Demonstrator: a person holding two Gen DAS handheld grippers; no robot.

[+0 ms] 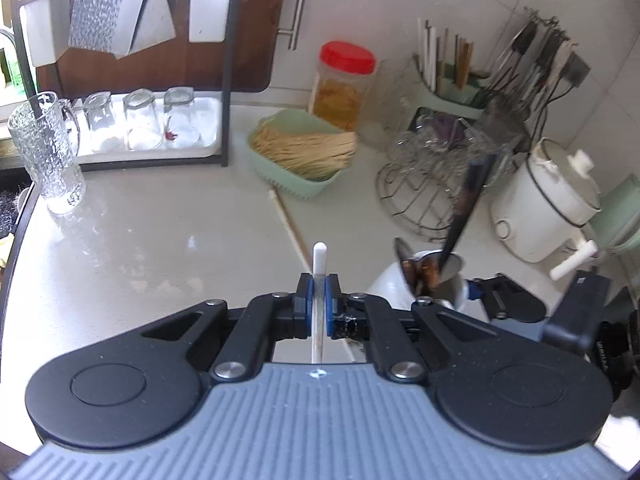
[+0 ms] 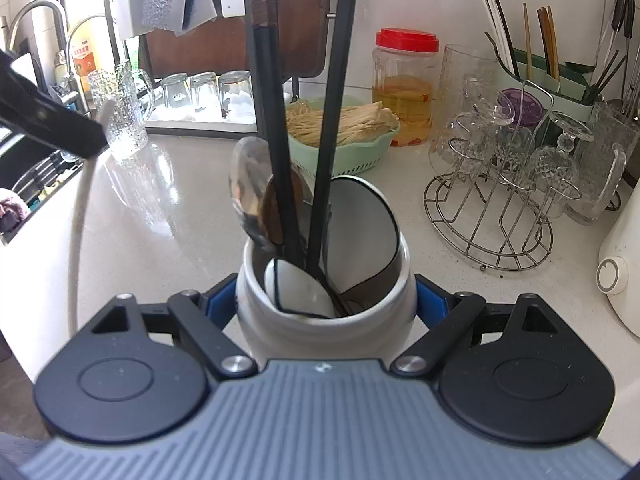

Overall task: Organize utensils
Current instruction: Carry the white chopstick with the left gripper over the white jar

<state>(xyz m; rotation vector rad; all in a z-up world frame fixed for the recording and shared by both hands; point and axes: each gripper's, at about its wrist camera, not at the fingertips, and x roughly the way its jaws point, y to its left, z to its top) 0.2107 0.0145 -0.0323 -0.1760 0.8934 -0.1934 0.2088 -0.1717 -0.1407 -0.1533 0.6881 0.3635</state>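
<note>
My left gripper (image 1: 319, 294) is shut on a thin white chopstick (image 1: 319, 258), which runs upright between the blue pads above the counter. In the right wrist view that chopstick (image 2: 80, 208) hangs down from the left gripper (image 2: 94, 138) at the upper left. My right gripper (image 2: 325, 304) is shut on a white ceramic utensil cup (image 2: 320, 332), with a pad on each side. The cup (image 1: 390, 282) holds metal spoons (image 2: 250, 188), a wooden spoon and two long black handles (image 2: 280, 140). A second pale chopstick (image 1: 289, 222) lies on the counter.
A green basket (image 1: 304, 152) of straw-like sticks, a red-lidded jar (image 1: 344, 84) and a wire rack of glasses (image 2: 516, 184) stand behind. A white cooker (image 1: 552, 208) is at the right, and a glass mug (image 1: 46, 152) and a dish rack (image 1: 224, 80) at the left. The sink (image 2: 36, 184) lies beyond the counter's left edge.
</note>
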